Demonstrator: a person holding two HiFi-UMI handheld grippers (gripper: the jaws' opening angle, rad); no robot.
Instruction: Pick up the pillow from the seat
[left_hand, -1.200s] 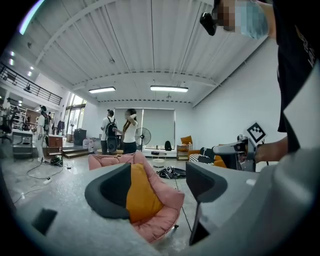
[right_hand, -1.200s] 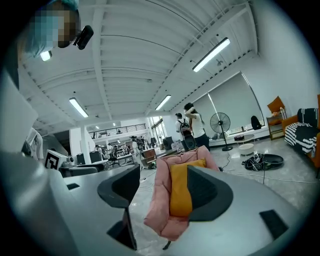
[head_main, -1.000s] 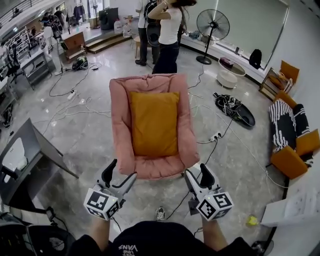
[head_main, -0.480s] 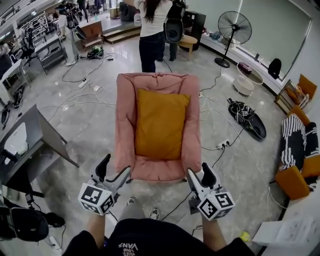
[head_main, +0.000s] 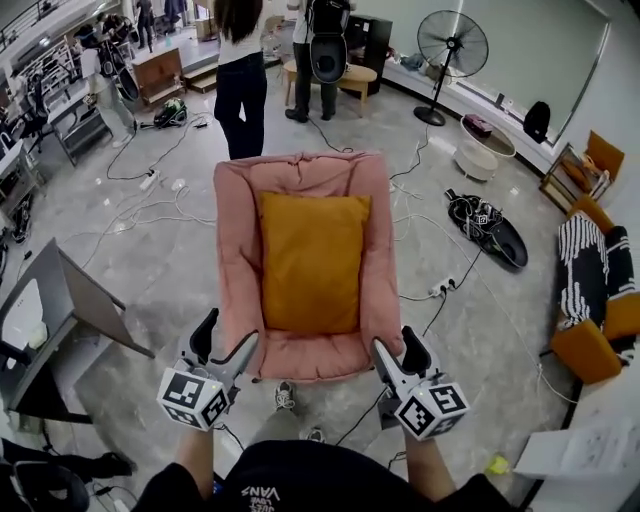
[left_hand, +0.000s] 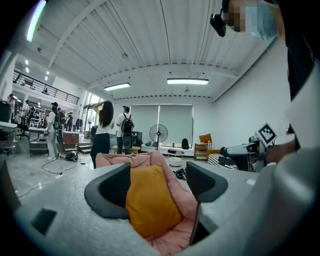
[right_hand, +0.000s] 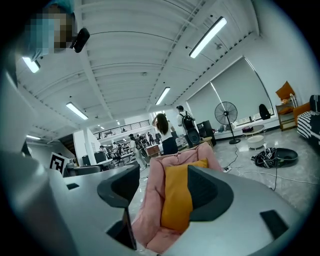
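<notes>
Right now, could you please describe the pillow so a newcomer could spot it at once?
In the middle of the grey floor stands a pink padded armchair. The mustard-yellow rectangular pillow lies on its seat, the only non-pink thing in it.

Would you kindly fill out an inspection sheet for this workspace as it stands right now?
Surface: glossy grey floor; no worktable under the job.
Job's things: orange pillow lies flat on the pink seat, untouched.
Clutter: black heap of gear right of the seat.
Grippers: left gripper and right gripper both open, empty, short of the seat's front edge.
Cables: cords trail across the floor on both sides.
Surroundings: people standing behind the seat; standing fan.
</notes>
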